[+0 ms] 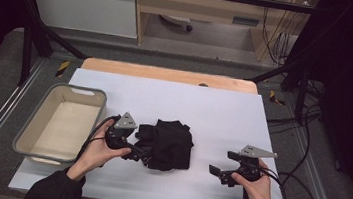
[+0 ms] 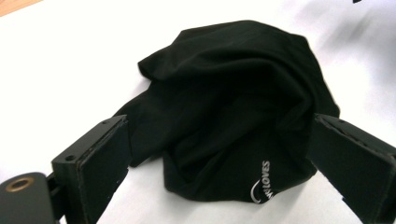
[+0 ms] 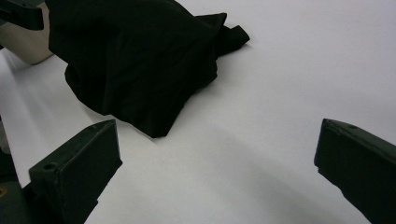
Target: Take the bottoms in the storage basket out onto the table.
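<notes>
Here, black garment (image 2: 224,112) between left tool (image 2: 219,163) jaws

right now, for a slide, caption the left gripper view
Open left gripper straddling a crumpled black garment with small white lettering, on the white table cover.

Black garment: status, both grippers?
Left gripper open, jaws straddling black garment, no grip. Right gripper open, clear of it. Bin left, nothing blocking.

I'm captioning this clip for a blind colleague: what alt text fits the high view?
A crumpled black garment lies mid-table on a white sheet. The left tool, open, sits at the garment's left edge, the right tool is apart to its right, and an empty grey bin stands at far left.
</notes>
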Demonstrator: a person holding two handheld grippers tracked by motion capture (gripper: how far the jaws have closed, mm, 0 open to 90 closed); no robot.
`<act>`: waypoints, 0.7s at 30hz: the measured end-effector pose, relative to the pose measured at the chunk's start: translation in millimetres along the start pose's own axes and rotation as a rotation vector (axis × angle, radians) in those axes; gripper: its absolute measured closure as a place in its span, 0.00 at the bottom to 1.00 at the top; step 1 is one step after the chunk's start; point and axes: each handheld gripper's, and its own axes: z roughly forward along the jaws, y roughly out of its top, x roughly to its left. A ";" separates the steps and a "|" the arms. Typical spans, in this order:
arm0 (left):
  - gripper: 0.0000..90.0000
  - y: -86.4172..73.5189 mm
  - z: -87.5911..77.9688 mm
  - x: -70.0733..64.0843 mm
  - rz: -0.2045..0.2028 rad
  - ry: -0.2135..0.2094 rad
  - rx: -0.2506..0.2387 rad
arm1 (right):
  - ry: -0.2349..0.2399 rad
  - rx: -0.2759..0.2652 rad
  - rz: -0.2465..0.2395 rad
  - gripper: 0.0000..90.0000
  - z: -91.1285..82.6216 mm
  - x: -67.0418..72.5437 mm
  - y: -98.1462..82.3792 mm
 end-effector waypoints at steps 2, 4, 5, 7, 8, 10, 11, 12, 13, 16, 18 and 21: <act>0.07 -1.7 -2.7 2.3 -0.003 0.007 -0.001 | -0.001 0.002 0.001 0.01 -0.2 0.0 0.0; 0.07 -3.2 -4.9 4.1 -0.009 0.011 -0.004 | -0.001 0.000 0.001 0.01 0.0 0.0 0.0; 0.07 -3.9 -6.0 4.9 -0.010 0.013 -0.005 | -0.001 0.000 -0.001 0.01 0.0 -0.1 0.0; 0.07 -5.0 -8.1 6.2 -0.015 0.015 -0.007 | -0.001 0.001 -0.001 0.01 0.1 0.0 -0.1; 0.07 -5.6 -9.1 6.8 -0.017 0.016 -0.008 | 0.000 0.001 0.000 0.01 0.1 0.0 -0.1; 0.07 -6.8 -11.4 8.1 -0.020 0.020 -0.010 | -0.001 0.000 0.001 0.01 0.0 0.1 -0.1; 0.07 -7.4 -12.5 8.7 -0.023 0.022 -0.013 | -0.001 0.001 0.001 0.01 -0.2 0.0 0.0; 0.07 -7.9 -13.8 9.5 -0.022 0.023 -0.014 | -0.001 0.001 -0.001 0.01 -0.2 -0.2 0.1; 0.07 -8.4 -15.1 10.3 -0.025 0.025 -0.017 | -0.001 0.001 0.001 0.01 -0.3 0.0 0.0; 0.07 -9.4 -19.4 13.1 -0.026 0.036 -0.023 | -0.001 0.001 -0.001 0.01 -0.2 -0.2 0.1; 0.07 -10.1 -22.5 15.0 -0.030 0.040 -0.029 | -0.001 0.001 -0.001 0.01 -0.3 -0.2 0.1; 0.07 -11.2 -27.5 17.9 -0.034 0.050 -0.039 | -0.001 0.000 0.002 0.01 -0.4 -0.1 0.2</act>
